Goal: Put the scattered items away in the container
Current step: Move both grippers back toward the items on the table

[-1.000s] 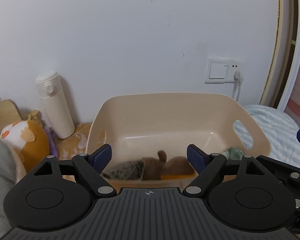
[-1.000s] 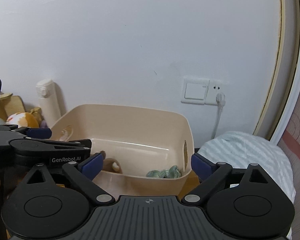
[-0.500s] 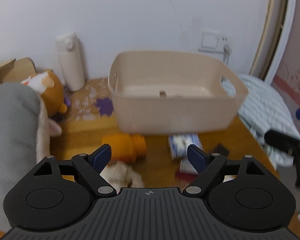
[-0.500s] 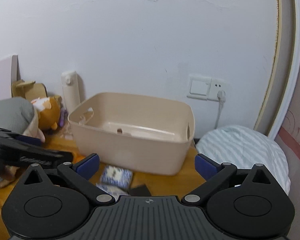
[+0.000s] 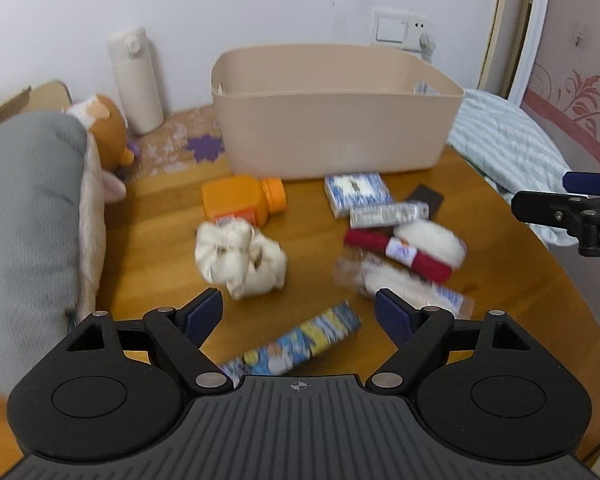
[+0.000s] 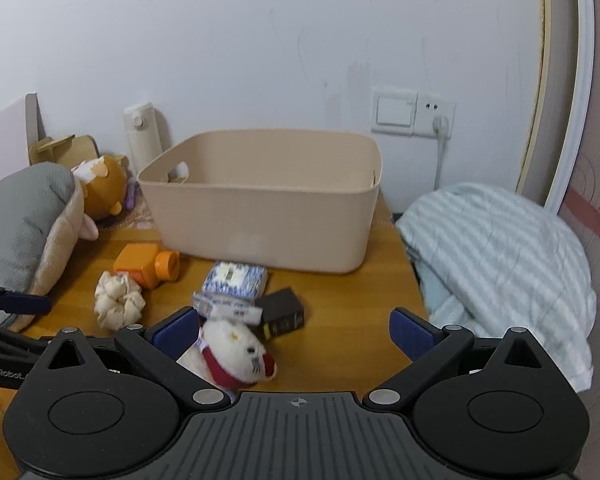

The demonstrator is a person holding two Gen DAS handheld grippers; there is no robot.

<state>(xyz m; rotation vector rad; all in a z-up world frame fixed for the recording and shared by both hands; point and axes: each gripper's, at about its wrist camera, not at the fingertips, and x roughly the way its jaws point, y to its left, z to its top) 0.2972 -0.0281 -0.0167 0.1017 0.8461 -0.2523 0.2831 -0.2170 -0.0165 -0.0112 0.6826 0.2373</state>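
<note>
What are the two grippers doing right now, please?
Left gripper: open, holding nothing, above the scattered items.
Right gripper: open, jaws just widened, nothing gripped; the white plush lies below its left finger.

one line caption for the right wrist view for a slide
Open right gripper above a white plush toy, beige plastic tub behind on the wooden table.

Bare tabletop [image 6: 352,292] lies open to the right of the scattered things, up to the striped blanket [image 6: 500,256] at that edge. The beige container [image 5: 332,120] blocks the back, near the wall. On the left, a grey cushion [image 5: 24,216] and an orange plush [image 5: 108,132] close that side. A narrow bare strip runs between the cushion and the cream cloth bundle [image 5: 240,256].
</note>
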